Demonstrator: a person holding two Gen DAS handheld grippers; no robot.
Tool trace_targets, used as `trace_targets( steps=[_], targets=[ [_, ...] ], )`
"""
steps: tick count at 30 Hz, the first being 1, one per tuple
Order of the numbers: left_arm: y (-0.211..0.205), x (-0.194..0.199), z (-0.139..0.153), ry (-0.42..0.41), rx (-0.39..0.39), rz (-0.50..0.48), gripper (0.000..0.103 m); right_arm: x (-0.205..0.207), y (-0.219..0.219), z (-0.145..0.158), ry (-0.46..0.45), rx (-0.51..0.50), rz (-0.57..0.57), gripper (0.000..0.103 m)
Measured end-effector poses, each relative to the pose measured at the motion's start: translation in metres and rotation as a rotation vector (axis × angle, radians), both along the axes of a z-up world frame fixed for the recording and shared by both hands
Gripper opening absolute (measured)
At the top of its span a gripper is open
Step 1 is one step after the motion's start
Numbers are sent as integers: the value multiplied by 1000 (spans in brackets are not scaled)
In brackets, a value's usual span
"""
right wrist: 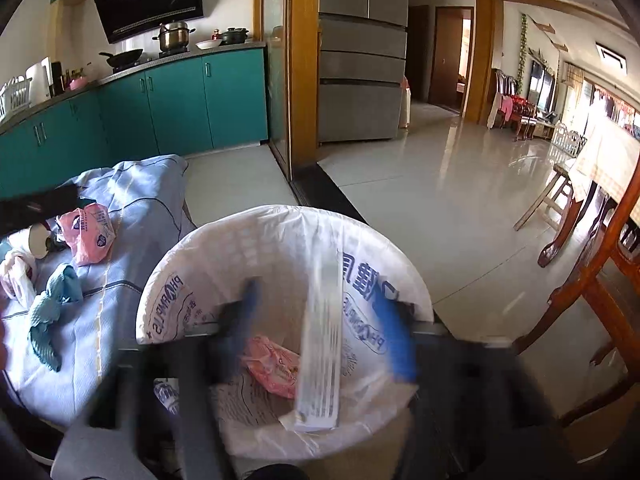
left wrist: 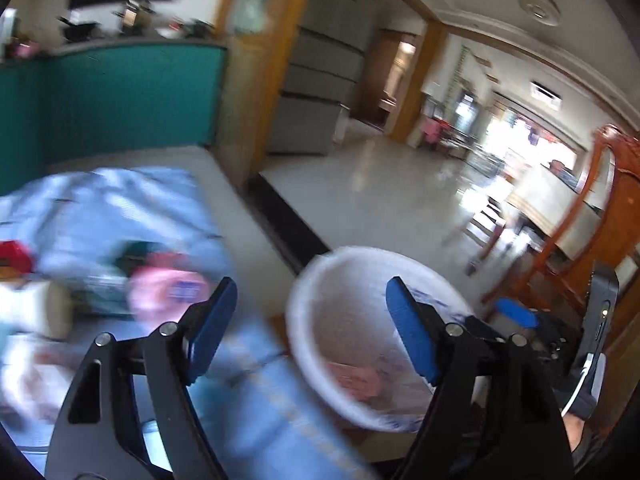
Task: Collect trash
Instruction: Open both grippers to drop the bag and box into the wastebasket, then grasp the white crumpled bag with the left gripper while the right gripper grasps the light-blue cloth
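Roll [right wrist: 38,242]: white, lying on its side at the far left of the cloth, just beside the pink packet.
Crumpled bag [right wrist: 16,276]: white-pink plastic at the left edge of the cloth, uncollected.
Teal rag [right wrist: 54,312]: twisted, lying loose near the middle of the cloth; trash or not, cannot tell.
Pink packet [right wrist: 88,236]: printed wrapper on the cloth, apart from the bin; seen blurred in the left wrist view [left wrist: 168,288].
Blue cloth [right wrist: 132,240]: quilted cover under all remaining litter, left of the bin.
Left gripper [left wrist: 308,328]: wide open, nothing between the blue pads [left wrist: 212,332]; aimed between cloth and bin, image smeared.
Bin [right wrist: 160,280]: round, lined with a white printed bag, just right of the cloth; pink wrapper [right wrist: 272,364] already at the bottom.
White strip [right wrist: 322,344]: long flat printed package, upright and tilted inside the bin mouth, between the right fingers but seemingly touching neither.
Right gripper [right wrist: 320,328]: over the bin, fingers spread apart, heavily blurred; apparently gripping nothing.
Step in hand: likely release of the strip into the bin.
Next move: probably reach with the empty left gripper toward the pink packet, close on its crumpled edge, carry to the bin.
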State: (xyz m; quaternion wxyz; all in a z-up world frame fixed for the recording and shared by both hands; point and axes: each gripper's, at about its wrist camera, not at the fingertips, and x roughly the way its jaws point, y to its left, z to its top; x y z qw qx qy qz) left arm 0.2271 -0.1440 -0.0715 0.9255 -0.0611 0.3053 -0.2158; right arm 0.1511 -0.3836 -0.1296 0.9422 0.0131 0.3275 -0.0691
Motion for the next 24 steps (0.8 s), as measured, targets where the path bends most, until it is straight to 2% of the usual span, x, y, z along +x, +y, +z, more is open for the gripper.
trace_targets(
  steps=[3, 6, 10, 12, 15, 18, 21, 24],
  targets=[
    [51, -14, 9, -38, 44, 153, 79, 5, 21, 7, -12, 5, 70, 80],
    [106, -27, 14, -61, 110, 332, 79, 11, 59, 12, -6, 34, 196, 81],
    [173, -49, 14, -45, 164, 481, 79, 23, 137, 8, 56, 134, 460, 81],
    [204, -61, 8, -24, 185, 536, 79, 31, 177, -1, 105, 138, 562, 81],
    [241, -71, -6, 35, 174, 589, 79, 43, 226, -19, 190, 69, 626, 81],
    [261, -78, -19, 81, 145, 595, 80, 44, 256, -35, 236, 14, 641, 81],
    [260, -71, -32, 118, 136, 538, 83, 45, 265, -39, 230, -19, 627, 81],
    [250, -60, -46, 134, 144, 495, 85, 51, 265, -40, 221, 11, 602, 80]
  ],
)
